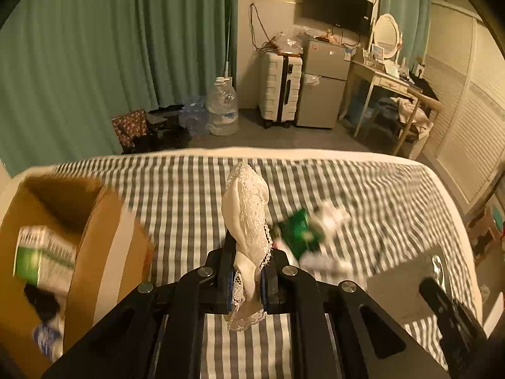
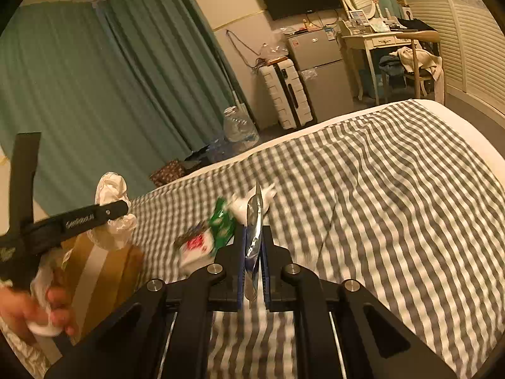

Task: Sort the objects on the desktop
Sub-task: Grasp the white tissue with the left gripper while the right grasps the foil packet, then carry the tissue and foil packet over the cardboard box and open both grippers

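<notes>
My left gripper [image 1: 254, 246] is shut on a white lace-edged cloth [image 1: 246, 208], which stands up from the jaws above the striped bed cover [image 1: 189, 195]. To its left is an open cardboard box [image 1: 104, 240] holding a green-and-white carton [image 1: 44, 259]. A green packet [image 1: 300, 232] and white wrappers [image 1: 328, 218] lie blurred on the cover to the right. My right gripper [image 2: 254, 230] is shut on a thin silvery foil packet [image 2: 255, 221], held edge-on. In the right wrist view the left gripper [image 2: 123, 208] holds the cloth [image 2: 110, 186] over the box [image 2: 104, 271].
A hand [image 2: 28, 312] grips the left tool's handle. A red-and-white packet [image 2: 195, 243] lies near the green packet [image 2: 224, 224]. Beyond the bed's foot stand a water jug [image 1: 222, 107], a white suitcase [image 1: 279, 88], a small fridge [image 1: 322, 82] and a dressing table [image 1: 382, 75].
</notes>
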The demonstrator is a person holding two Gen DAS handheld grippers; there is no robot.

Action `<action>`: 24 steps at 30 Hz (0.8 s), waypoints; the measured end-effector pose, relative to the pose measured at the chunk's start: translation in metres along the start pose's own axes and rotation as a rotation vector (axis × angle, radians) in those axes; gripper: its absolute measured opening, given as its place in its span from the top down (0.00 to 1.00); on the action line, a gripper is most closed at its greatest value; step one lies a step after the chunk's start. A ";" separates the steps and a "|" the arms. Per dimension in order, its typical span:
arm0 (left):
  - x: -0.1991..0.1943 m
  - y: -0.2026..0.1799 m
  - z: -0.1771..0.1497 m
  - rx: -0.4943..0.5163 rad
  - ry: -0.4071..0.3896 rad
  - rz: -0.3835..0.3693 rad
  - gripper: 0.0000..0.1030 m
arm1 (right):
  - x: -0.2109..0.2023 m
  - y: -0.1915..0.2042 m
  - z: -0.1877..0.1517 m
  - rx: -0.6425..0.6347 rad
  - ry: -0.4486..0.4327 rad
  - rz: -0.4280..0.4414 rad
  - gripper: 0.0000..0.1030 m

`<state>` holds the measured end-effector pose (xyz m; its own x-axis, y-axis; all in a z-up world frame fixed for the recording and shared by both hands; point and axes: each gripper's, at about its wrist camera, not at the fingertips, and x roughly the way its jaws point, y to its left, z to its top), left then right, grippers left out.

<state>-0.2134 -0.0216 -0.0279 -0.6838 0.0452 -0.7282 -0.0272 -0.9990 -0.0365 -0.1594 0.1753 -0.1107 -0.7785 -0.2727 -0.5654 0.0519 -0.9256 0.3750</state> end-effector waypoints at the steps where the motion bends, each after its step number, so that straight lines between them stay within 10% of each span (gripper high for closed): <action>1: -0.005 0.001 -0.005 -0.003 0.006 -0.006 0.89 | -0.010 0.008 -0.005 -0.025 0.005 -0.006 0.92; 10: -0.070 0.021 -0.055 -0.023 -0.001 -0.020 0.89 | -0.086 0.072 -0.026 -0.188 -0.044 -0.002 0.92; 24: -0.179 0.135 -0.024 -0.073 -0.174 0.042 0.89 | -0.137 0.192 -0.008 -0.344 -0.084 0.209 0.92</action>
<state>-0.0767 -0.1648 0.0810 -0.7994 -0.0048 -0.6007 0.0529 -0.9967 -0.0624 -0.0379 0.0324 0.0324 -0.7762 -0.4554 -0.4360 0.4099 -0.8900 0.1998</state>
